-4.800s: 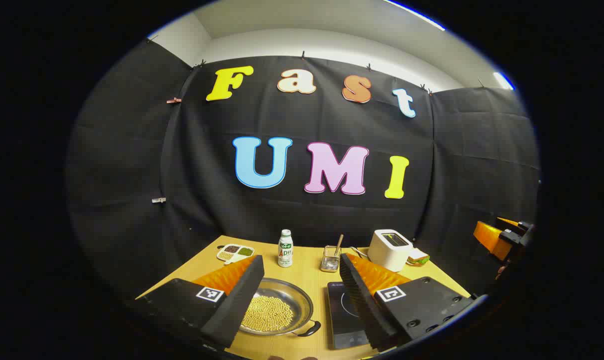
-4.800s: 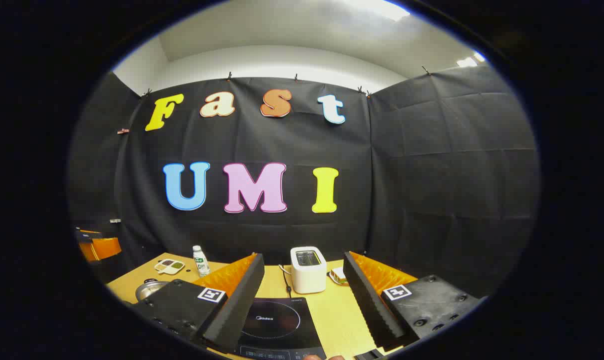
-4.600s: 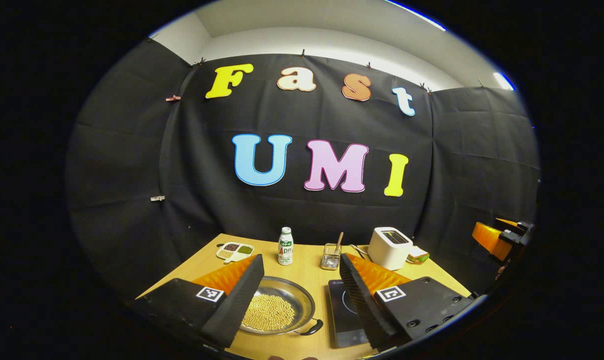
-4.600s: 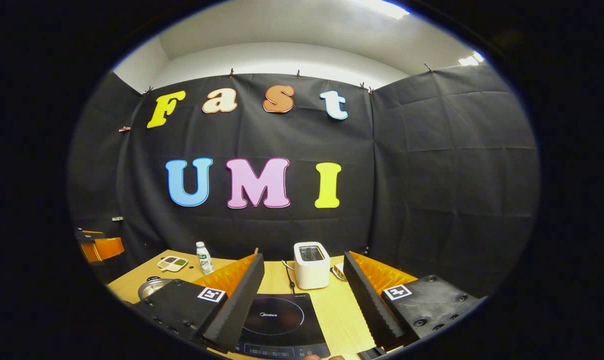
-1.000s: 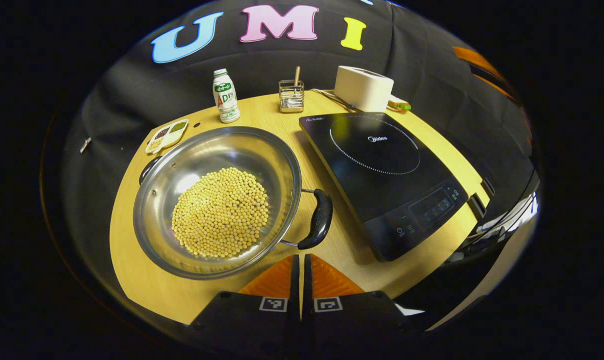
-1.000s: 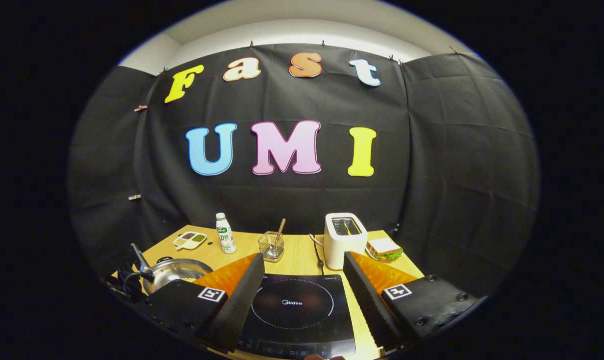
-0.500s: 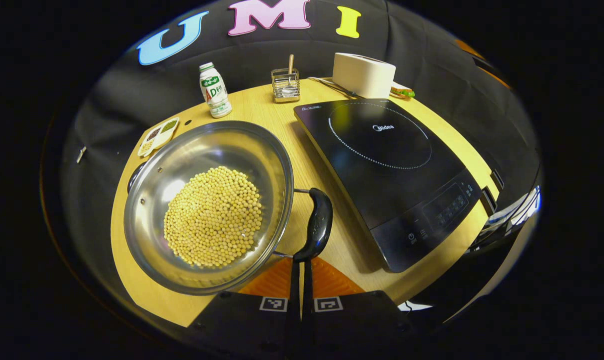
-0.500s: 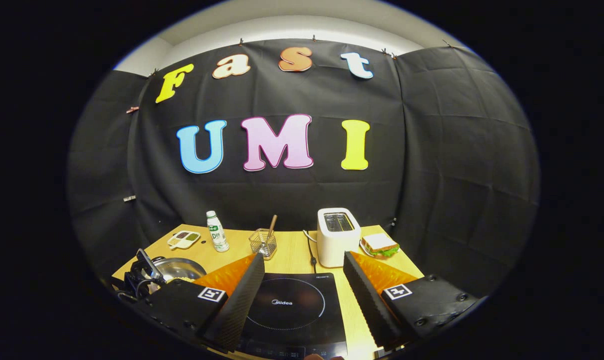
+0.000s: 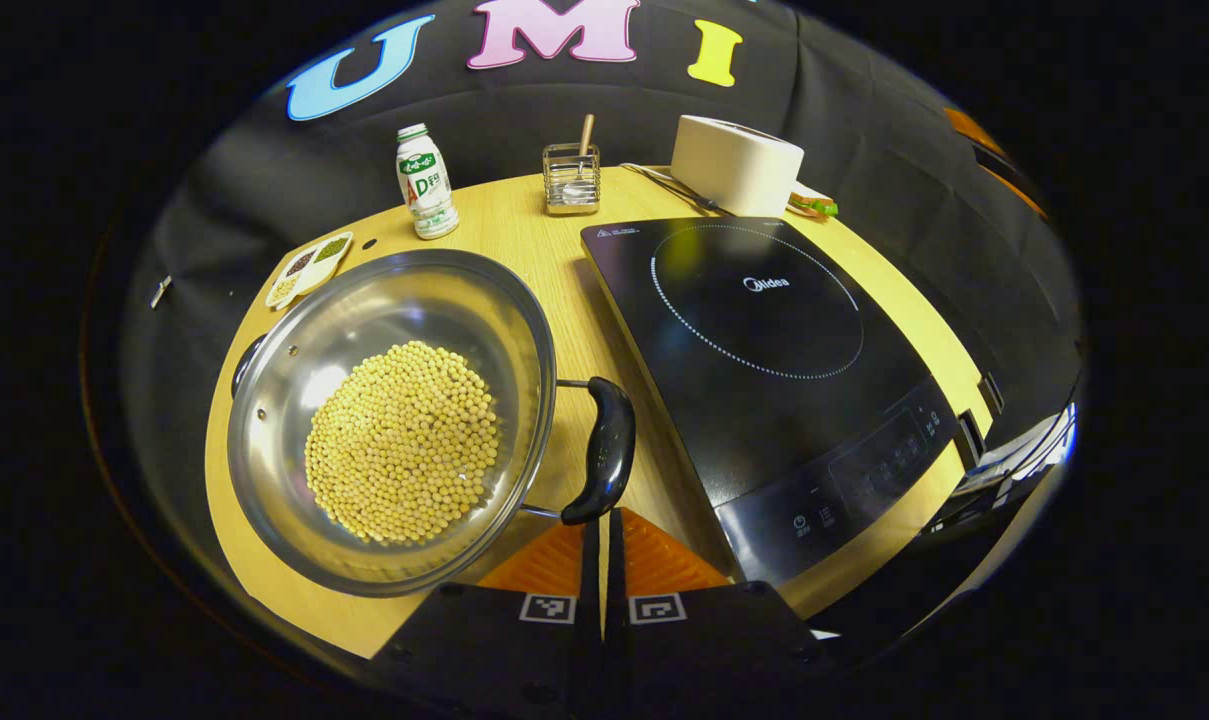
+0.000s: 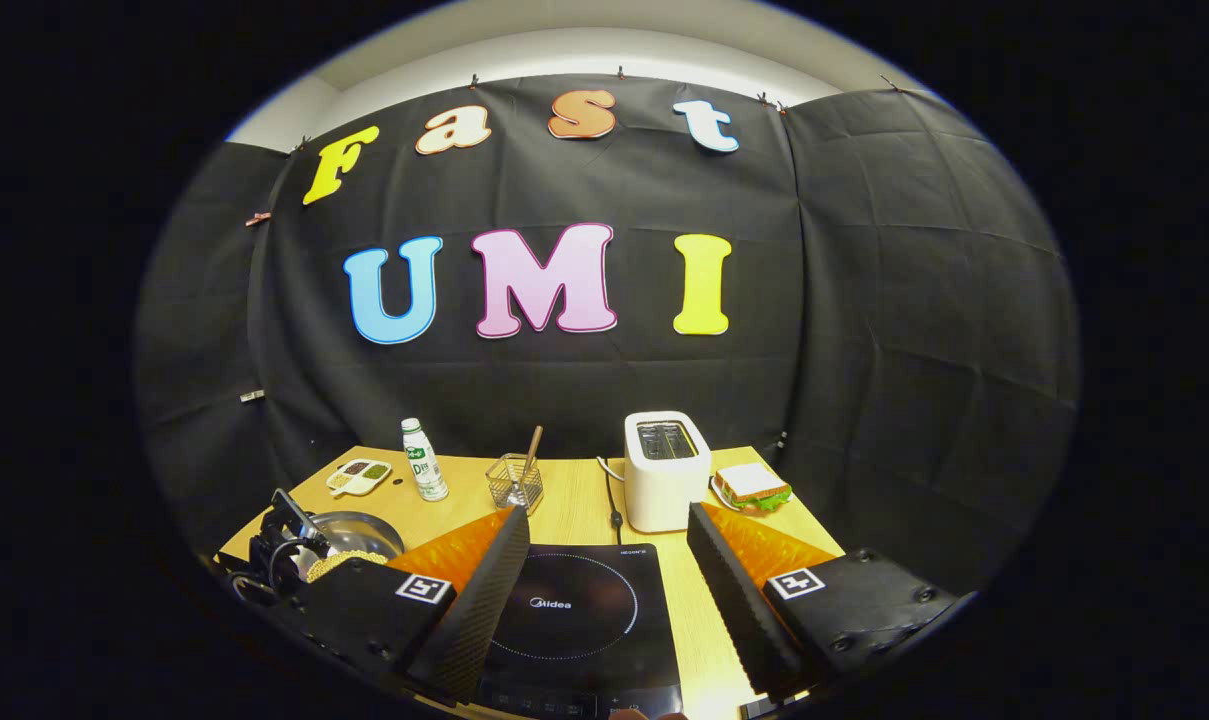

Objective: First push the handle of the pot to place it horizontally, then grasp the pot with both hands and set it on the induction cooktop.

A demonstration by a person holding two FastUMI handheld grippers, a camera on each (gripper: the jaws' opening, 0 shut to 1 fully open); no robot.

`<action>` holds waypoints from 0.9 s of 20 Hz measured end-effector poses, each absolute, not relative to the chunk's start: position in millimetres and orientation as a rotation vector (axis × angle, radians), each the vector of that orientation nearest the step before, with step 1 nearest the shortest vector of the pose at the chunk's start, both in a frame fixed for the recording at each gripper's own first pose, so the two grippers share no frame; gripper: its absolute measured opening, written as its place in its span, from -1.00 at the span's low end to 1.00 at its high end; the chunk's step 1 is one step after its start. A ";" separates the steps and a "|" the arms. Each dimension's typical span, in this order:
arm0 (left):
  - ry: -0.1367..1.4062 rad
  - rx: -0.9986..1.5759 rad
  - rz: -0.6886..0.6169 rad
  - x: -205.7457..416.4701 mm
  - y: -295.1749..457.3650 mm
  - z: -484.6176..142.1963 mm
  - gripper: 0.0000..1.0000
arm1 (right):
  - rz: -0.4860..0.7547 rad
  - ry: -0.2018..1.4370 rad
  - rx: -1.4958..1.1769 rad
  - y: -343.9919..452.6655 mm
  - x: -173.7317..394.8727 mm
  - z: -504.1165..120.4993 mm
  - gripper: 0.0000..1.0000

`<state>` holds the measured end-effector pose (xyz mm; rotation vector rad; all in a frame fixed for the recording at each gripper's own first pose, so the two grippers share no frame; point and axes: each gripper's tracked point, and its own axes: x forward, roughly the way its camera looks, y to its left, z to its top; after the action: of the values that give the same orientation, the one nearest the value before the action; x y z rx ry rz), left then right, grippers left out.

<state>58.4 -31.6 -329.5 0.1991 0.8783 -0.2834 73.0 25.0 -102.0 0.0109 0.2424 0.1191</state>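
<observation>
One pot (image 9: 394, 420) of beans, with two black handles (image 9: 604, 450). One cooktop (image 9: 764, 350). One bottle (image 9: 424, 180), one divided dish (image 9: 309, 270), one wire holder (image 9: 571, 180) with one stick in it, one toaster (image 9: 736, 165), one sandwich (image 10: 752, 487). One table (image 9: 524, 225). Two grippers: left gripper (image 9: 602, 525), right gripper (image 10: 604, 570).

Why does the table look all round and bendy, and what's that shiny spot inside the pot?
Left gripper view: the fisheye lens curves the table; the bright patch in the pot is lamp glare on metal. Right gripper view: the cooktop shows a faint glare.
</observation>
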 end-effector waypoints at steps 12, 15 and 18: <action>0.845 0.100 -0.233 104.8 -51.8 -324.4 -0.90 | 0.072 0.264 0.018 5.1 75.3 -108.9 0.97; 0.838 0.097 -0.228 116.5 -54.4 -323.3 -0.90 | 0.072 0.275 0.012 3.3 76.6 -112.2 0.98; 0.834 0.085 -0.225 125.1 -57.3 -322.2 -0.90 | 0.067 0.278 0.012 0.3 76.7 -113.3 0.98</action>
<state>125.1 -57.3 -322.2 0.0848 0.8343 -0.2247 76.7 0.3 -113.3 0.0119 0.2785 0.0668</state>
